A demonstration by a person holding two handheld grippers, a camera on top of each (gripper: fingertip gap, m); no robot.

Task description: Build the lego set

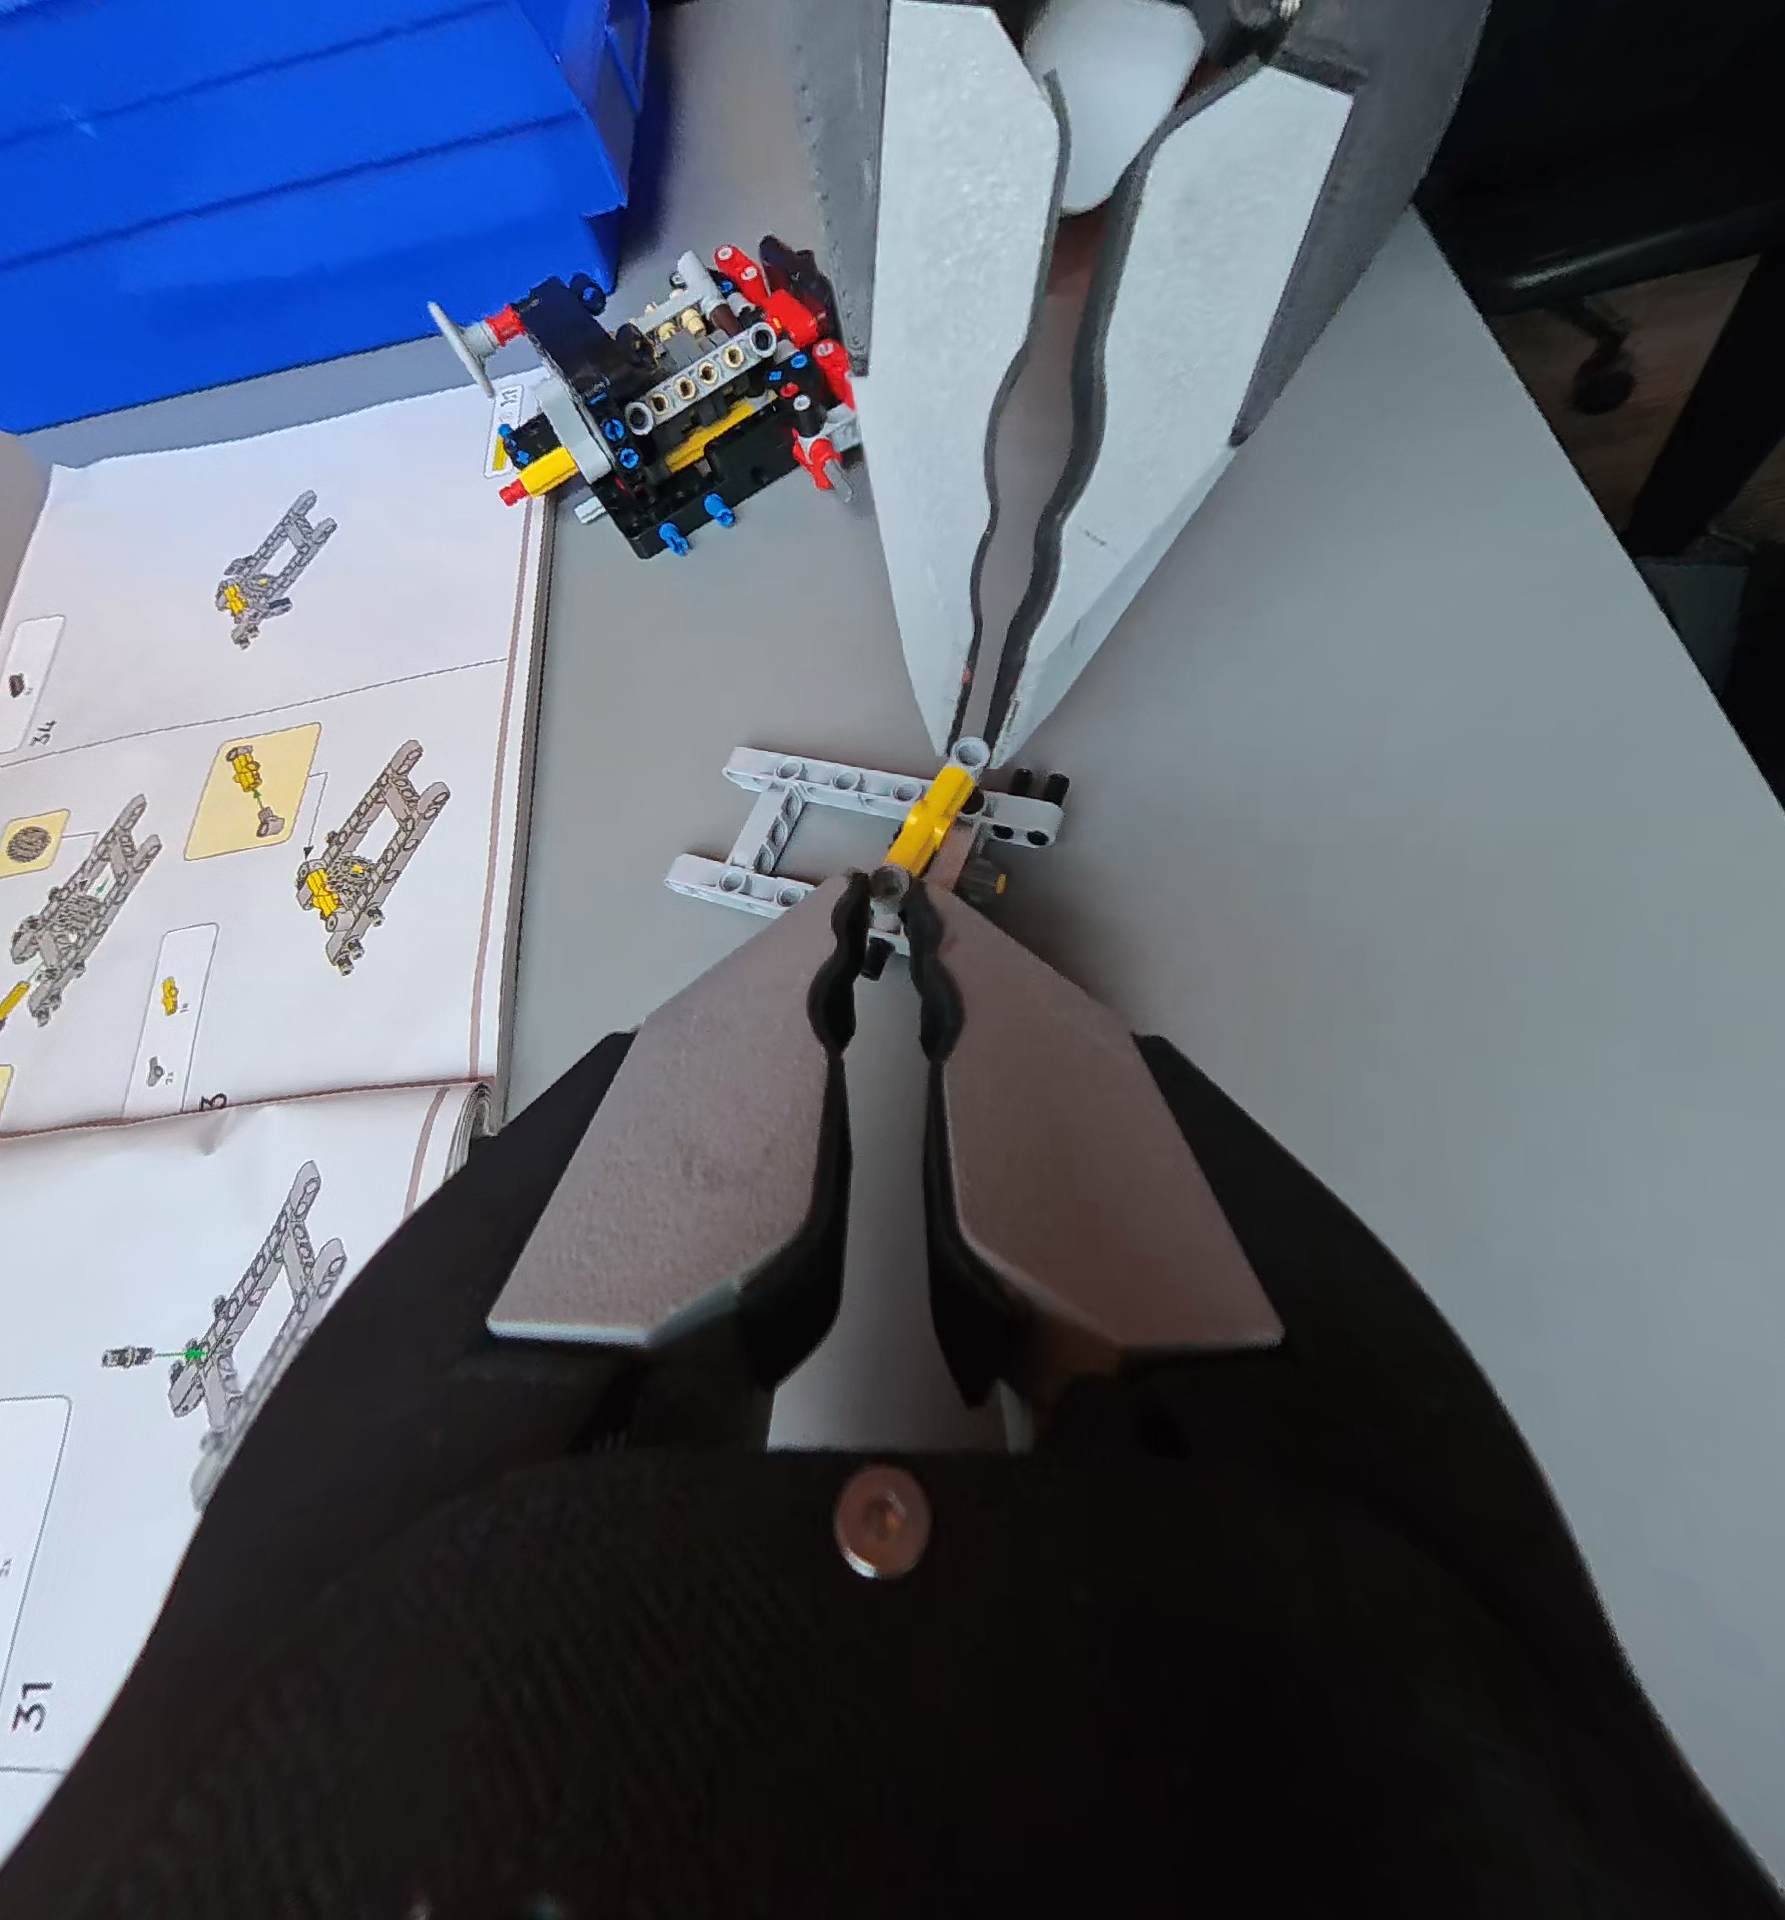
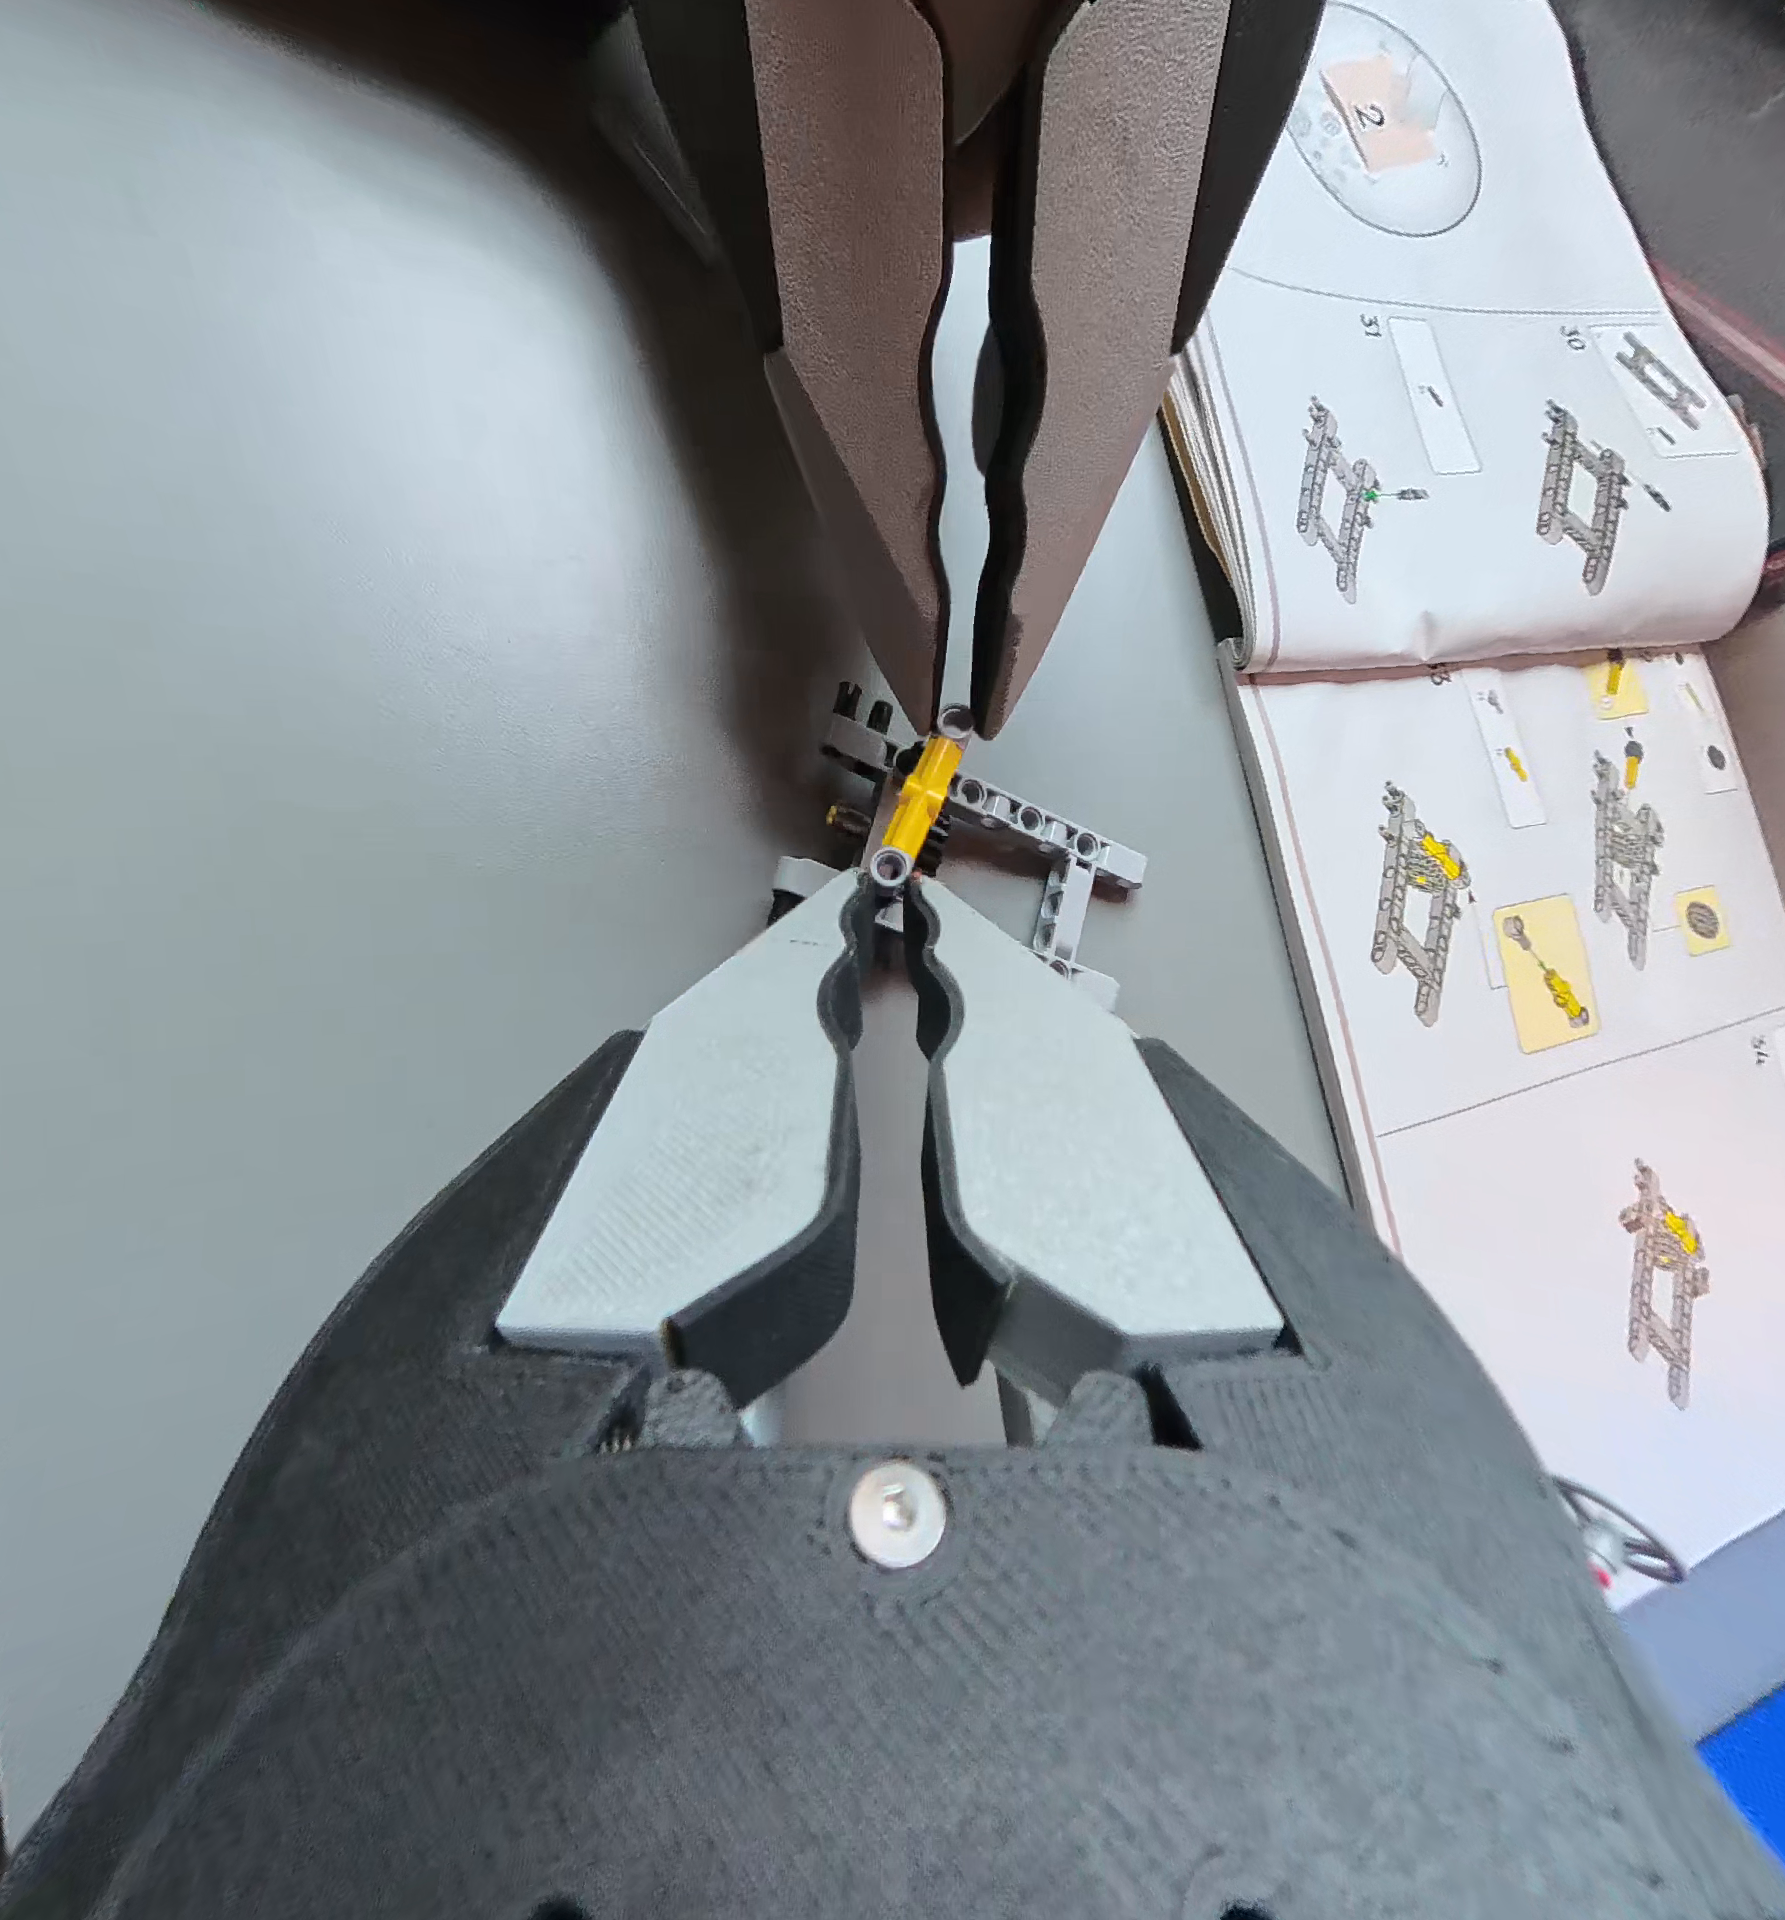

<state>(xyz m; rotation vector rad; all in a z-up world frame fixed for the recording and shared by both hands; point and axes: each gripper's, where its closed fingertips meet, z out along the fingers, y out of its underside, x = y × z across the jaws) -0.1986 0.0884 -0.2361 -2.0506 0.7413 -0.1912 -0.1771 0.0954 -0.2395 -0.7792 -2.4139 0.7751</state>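
Left gripper [image 1: 888,902] and right gripper [image 2: 886,891] clamp (seemingly) the yellow axle assembly's [image 1: 932,817] opposite ends, gripper-to-gripper.

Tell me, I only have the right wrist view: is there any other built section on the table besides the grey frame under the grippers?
Observer: Yes. The left wrist view shows a black, red and grey assembly on the table, beyond the frame.
Operator: What's next to it?
Observer: Blue bins stand just behind it, by the manual's far corner.
Operator: Is either gripper touching it?
Observer: No. The left gripper and right gripper are each shut on an end of the yellow piece, apart from that assembly.
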